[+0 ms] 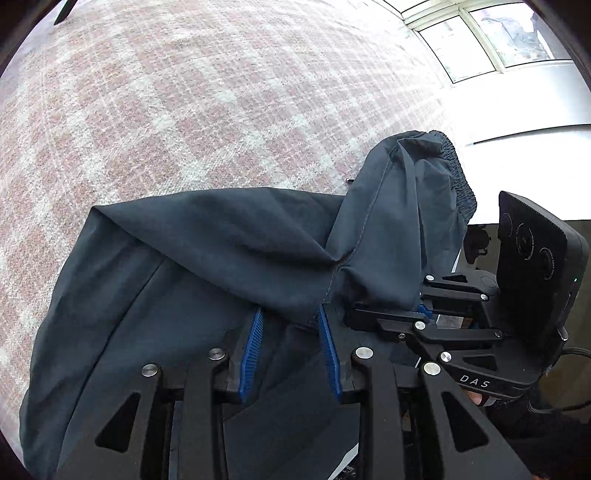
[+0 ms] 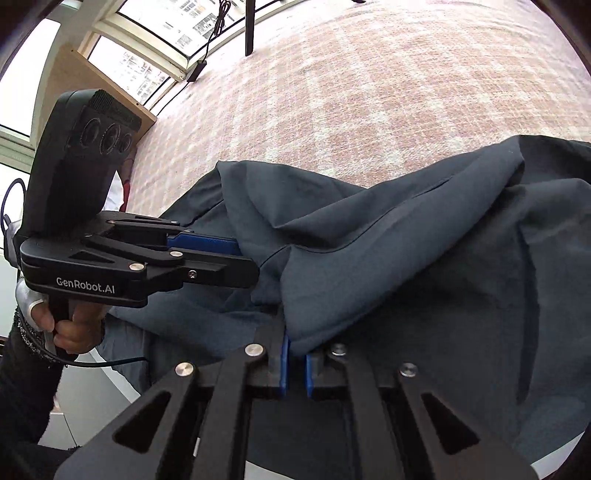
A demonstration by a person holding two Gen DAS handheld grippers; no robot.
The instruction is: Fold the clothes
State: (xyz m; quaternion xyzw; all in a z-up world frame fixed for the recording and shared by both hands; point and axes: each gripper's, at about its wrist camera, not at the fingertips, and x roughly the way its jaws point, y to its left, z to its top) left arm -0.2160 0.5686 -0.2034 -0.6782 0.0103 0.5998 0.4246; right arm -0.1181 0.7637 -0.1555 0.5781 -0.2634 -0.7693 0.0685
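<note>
Trousers (image 1: 207, 258), one dark navy garment, lie bunched over the pink-and-white plaid cloth (image 1: 184, 110), and we hold them with two grippers.

In our left wrist view, the left gripper (image 1: 290, 339) sits nearest at 6 o'clock, its two blue ribbed pads (image 1: 249, 354) spread apart with a fold of fabric hanging down between them; we cannot tell whether they bite it. At 3 o'clock the right gripper (image 1: 421, 314) comes in from the side, its fingers closed on the gathered cloth below the one elastic waistband (image 1: 454, 166), which rises toward 1 o'clock. Its body reads "DAS", and the upright black module (image 1: 532, 254) on it shows three round lenses.

In our right wrist view, the right gripper (image 2: 295, 365) is nearest at 6 o'clock, its two blue pads drawn close and pinching a hanging point of fabric. At 9 o'clock the left gripper (image 2: 236, 254), printed "GenRobot.AI", reaches into the folds, and one hand (image 2: 74, 325) grips its handle. Farther off, toward 11 o'clock, we count several window panes (image 2: 140, 70) and one dangling black cable (image 2: 218, 22).
</note>
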